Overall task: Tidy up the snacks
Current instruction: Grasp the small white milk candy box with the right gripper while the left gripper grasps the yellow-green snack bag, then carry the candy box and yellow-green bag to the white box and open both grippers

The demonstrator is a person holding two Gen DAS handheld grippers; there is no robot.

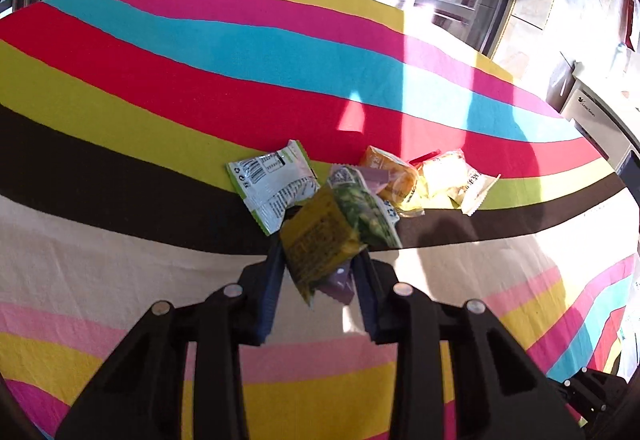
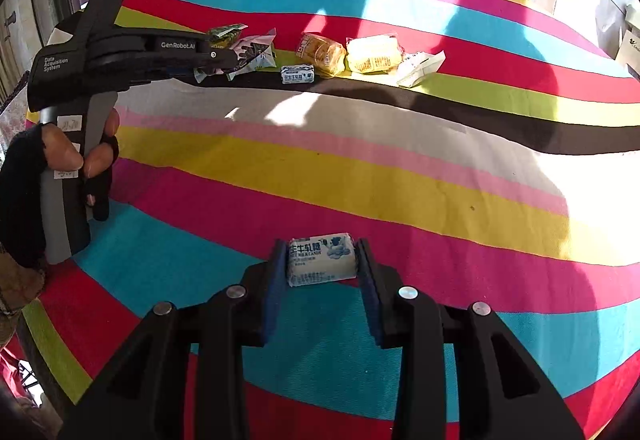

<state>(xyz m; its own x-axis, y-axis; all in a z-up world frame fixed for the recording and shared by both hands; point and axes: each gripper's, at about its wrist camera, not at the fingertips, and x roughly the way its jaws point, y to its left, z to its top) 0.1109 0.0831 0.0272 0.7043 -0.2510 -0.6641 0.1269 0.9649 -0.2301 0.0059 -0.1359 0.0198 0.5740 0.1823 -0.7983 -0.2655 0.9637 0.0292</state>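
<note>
The left gripper (image 1: 320, 260) is pinching a green packet (image 1: 336, 232); the right gripper (image 2: 322, 260) is pinching a candy (image 2: 321, 259), which is risking slipping onto the counter (image 2: 360, 176).

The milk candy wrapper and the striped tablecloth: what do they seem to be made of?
The milk candy, held between the right hand-held gripper fingers, looks wrapped in thin plastic film or waxed paper: printed, slightly glossy, with folded ends. The tablecloth looks like matte woven cotton or canvas: no shine, soft wrinkles.
</note>
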